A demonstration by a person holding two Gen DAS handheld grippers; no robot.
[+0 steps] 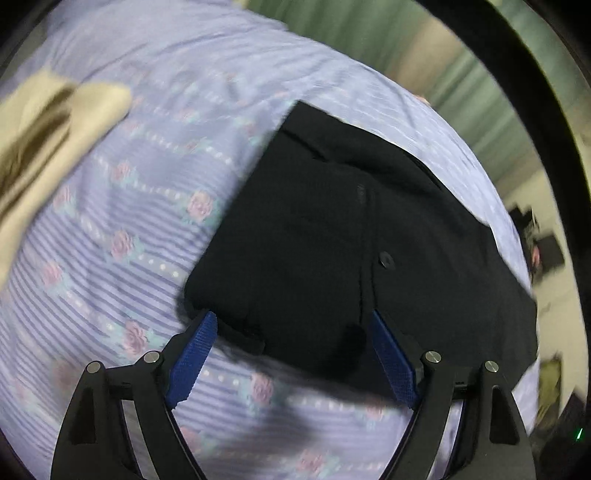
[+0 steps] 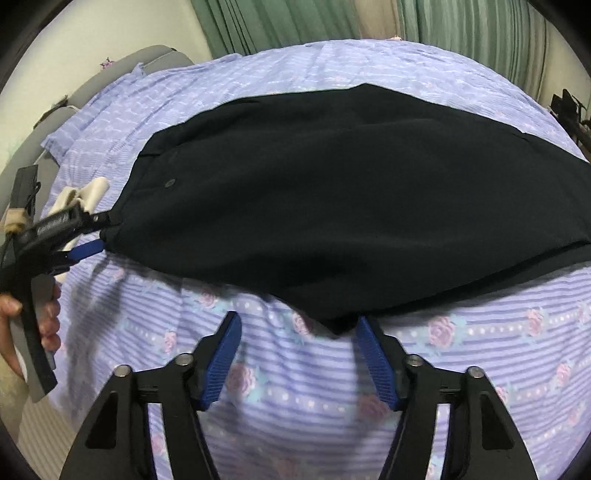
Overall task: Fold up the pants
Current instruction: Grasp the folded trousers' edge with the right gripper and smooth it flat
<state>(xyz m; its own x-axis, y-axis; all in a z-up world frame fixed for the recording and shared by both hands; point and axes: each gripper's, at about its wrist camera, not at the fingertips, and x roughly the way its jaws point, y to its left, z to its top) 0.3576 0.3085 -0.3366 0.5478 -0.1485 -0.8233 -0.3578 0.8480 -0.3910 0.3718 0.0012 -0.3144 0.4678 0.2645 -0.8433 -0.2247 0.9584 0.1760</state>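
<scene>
Black pants [image 1: 332,236] lie folded on a lilac flowered bedsheet [image 1: 140,206]; a small black button [image 1: 386,259] shows near the waistband. My left gripper [image 1: 291,321] is open, its blue pads either side of the waistband's near edge. In the right wrist view the pants [image 2: 332,192] stretch across the sheet [image 2: 295,398]. My right gripper [image 2: 295,325] is open, its pads flanking the pants' near corner. The left gripper [image 2: 99,232] shows at the far left of that view, at the waistband corner, held by a hand.
A beige garment [image 1: 48,140] lies on the sheet at the left. Green curtains [image 2: 295,22] hang behind the bed. A grey headboard or cushion [image 2: 110,74] runs along the far left edge. Dark clutter [image 1: 543,243] sits beyond the bed's right side.
</scene>
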